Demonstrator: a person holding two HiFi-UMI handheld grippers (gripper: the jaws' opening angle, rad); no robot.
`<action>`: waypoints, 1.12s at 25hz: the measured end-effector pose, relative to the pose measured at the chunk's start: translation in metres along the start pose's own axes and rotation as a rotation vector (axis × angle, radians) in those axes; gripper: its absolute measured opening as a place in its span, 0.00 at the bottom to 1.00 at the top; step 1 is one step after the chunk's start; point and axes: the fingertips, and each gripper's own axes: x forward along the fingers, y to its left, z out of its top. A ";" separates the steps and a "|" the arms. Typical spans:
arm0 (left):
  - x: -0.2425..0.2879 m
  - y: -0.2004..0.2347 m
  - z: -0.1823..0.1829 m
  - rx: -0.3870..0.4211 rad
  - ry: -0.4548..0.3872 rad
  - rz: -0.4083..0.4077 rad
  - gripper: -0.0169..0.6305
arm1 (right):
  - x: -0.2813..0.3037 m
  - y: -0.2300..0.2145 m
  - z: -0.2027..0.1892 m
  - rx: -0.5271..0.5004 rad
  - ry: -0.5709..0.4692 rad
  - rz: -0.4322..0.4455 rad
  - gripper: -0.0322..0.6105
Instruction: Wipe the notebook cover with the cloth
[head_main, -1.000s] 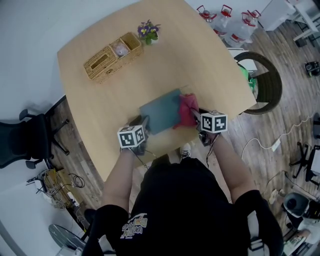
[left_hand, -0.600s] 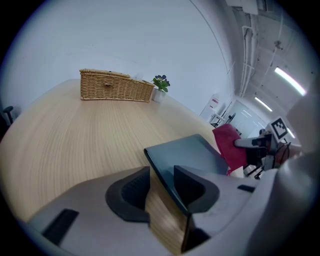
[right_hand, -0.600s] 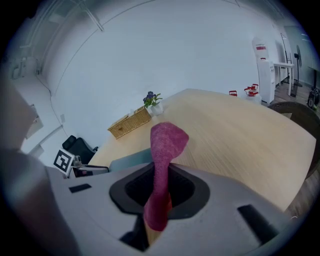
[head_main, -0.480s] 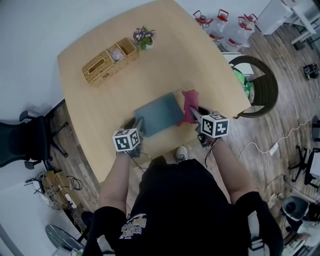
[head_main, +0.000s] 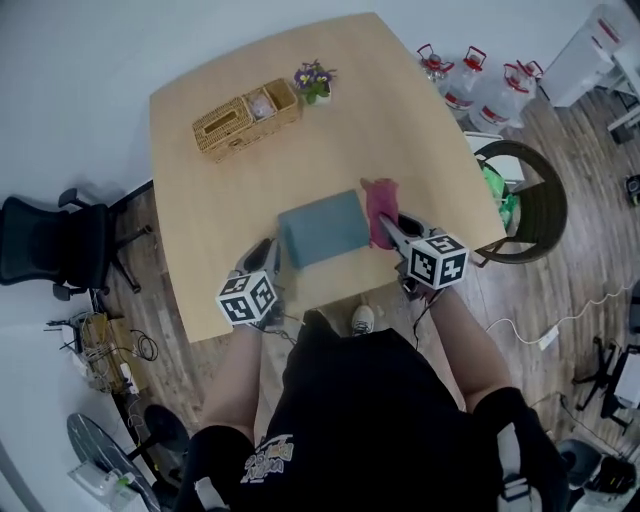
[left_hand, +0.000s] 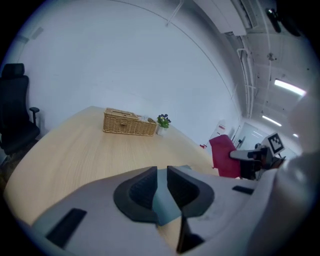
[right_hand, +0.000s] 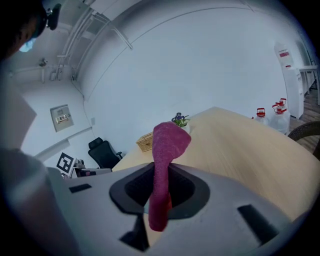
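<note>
A blue-grey notebook (head_main: 323, 228) lies flat on the wooden table (head_main: 230, 200) near its front edge. My right gripper (head_main: 393, 228) is shut on a magenta cloth (head_main: 380, 208), which hangs just off the notebook's right edge. In the right gripper view the cloth (right_hand: 167, 145) stands up between the jaws of the right gripper (right_hand: 160, 187). My left gripper (head_main: 268, 255) is at the notebook's near left corner. Its jaws are closing on a narrow gap in the left gripper view (left_hand: 162, 185). The notebook (left_hand: 164, 212) shows through and below that gap, and the pads do not clamp it.
A wicker basket (head_main: 245, 120) and a small flower pot (head_main: 316, 78) stand at the table's far side. A black office chair (head_main: 50, 245) is to the left. A round wicker chair (head_main: 525, 195) and water jugs (head_main: 480, 85) are to the right.
The cloth lay over the notebook's right part a second ago and is now beside its right edge. The left gripper has drawn back a little toward the near left corner.
</note>
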 end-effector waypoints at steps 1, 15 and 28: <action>-0.010 -0.003 0.003 -0.013 -0.029 0.011 0.10 | -0.001 0.004 0.002 -0.007 -0.001 0.020 0.16; -0.119 -0.013 -0.003 -0.011 -0.159 0.066 0.05 | 0.022 0.077 -0.026 -0.019 0.041 0.193 0.16; -0.152 0.005 -0.019 0.059 -0.122 -0.087 0.05 | 0.008 0.144 -0.057 -0.007 -0.002 0.102 0.16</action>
